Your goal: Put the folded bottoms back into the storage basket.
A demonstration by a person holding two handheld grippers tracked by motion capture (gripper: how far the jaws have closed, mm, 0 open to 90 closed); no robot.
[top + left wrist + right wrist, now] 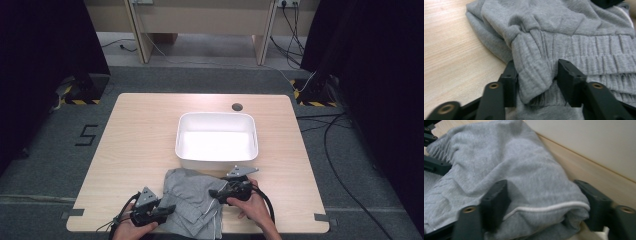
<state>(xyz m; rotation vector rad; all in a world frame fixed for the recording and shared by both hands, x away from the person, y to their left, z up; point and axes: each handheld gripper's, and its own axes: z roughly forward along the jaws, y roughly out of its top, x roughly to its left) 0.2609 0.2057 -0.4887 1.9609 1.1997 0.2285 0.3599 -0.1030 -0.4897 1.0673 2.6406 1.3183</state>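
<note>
Clearly the grey garment [192, 202] lies bunched at the table's [135, 135] near edge, just short of the white tub [217, 137]. The left gripper [535, 75] straddles the ribbed waistband, jaws parted; the right gripper [541, 202] likewise spans a thick fold, not clamped. Closing on so much bulk risks a slipping, uneven lift, and the tub's near wall could snag trailing cloth.

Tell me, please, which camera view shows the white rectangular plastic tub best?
The high view: the whole white rectangular plastic tub sits mid-table, empty, beyond the grey garment. The right gripper view catches just a pale wall of it; the left gripper view faces the garment instead.
</note>
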